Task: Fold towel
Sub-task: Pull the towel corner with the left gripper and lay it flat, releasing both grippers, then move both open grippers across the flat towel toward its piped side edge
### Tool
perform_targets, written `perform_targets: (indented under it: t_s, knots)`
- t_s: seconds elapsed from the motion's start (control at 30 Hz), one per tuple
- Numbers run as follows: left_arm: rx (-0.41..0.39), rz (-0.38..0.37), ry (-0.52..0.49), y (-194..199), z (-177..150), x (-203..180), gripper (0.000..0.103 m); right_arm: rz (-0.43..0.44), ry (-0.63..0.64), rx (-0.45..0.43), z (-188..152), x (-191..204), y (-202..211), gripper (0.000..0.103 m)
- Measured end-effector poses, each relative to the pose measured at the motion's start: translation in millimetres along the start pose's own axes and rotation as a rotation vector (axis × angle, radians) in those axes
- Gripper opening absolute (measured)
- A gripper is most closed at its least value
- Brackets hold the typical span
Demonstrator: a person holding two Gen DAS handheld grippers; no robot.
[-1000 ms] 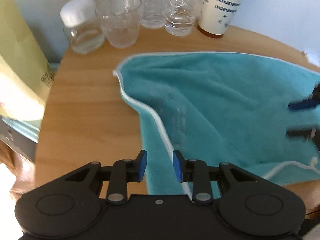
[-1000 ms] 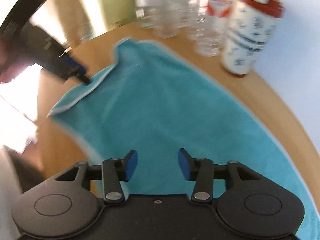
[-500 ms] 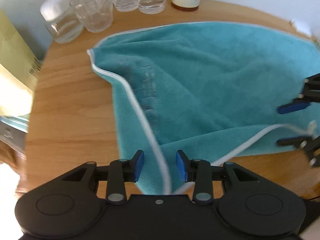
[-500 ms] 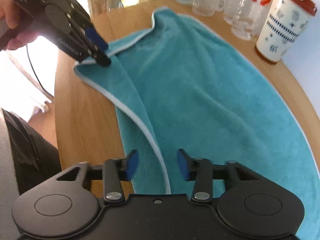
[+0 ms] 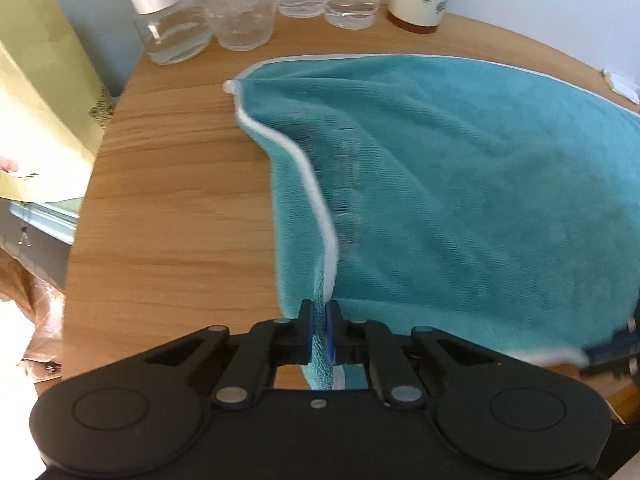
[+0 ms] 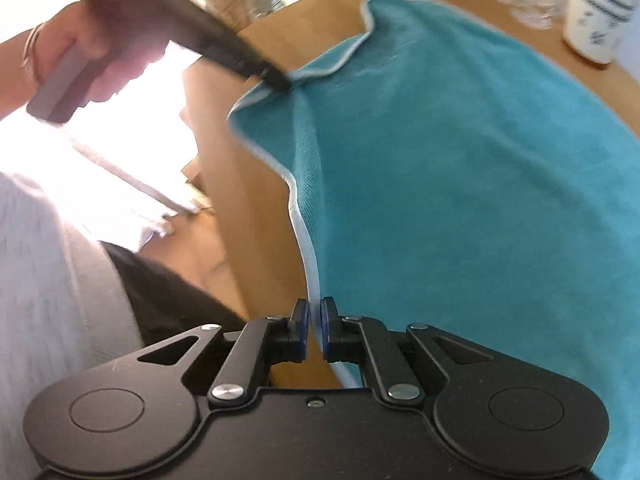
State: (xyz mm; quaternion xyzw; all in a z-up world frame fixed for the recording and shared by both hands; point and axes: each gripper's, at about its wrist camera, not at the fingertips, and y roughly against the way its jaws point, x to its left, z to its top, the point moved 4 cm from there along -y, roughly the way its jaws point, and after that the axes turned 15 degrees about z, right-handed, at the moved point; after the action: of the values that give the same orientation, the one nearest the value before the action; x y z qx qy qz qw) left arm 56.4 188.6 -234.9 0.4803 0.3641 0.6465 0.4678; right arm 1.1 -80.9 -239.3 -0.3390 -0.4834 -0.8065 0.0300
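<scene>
Both claws had the teal towel (image 5: pixel 460 184) pinched along its near hem, the rest spread across the wooden bench (image 5: pixel 172 216) toward the far edge. The risk, as I judged it: lift too fast and that thin white-piped hem could slip out of a claw, dropping a corner and skewing the fold. Carry it too far and the cloth might sweep into the glass jar (image 5: pixel 172 20) and plastic cup (image 5: pixel 240 4) lined along the bench's far edge. The left claw (image 5: pixel 319 334) was clamped tight on bunched cloth near a corner. The right claw (image 6: pixel 314 330) was nearly closed, the hem threaded between its blue pads.
</scene>
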Motion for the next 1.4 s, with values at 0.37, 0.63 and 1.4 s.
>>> perform_targets:
  t_s: [0.37,0.63,1.4]
  knots:
    - [0.077,0.068,0.082,-13,-5,49,0.008,-0.060,-0.090,-0.103,-11,-17,22,0.022]
    - [0.048,0.149,0.102,7,5,66,0.015,-0.413,-0.367,-0.270,-52,-90,84,0.028]
    - [-0.120,0.125,0.020,-24,60,11,0.017,-0.644,-0.655,-0.314,-124,-127,119,0.042]
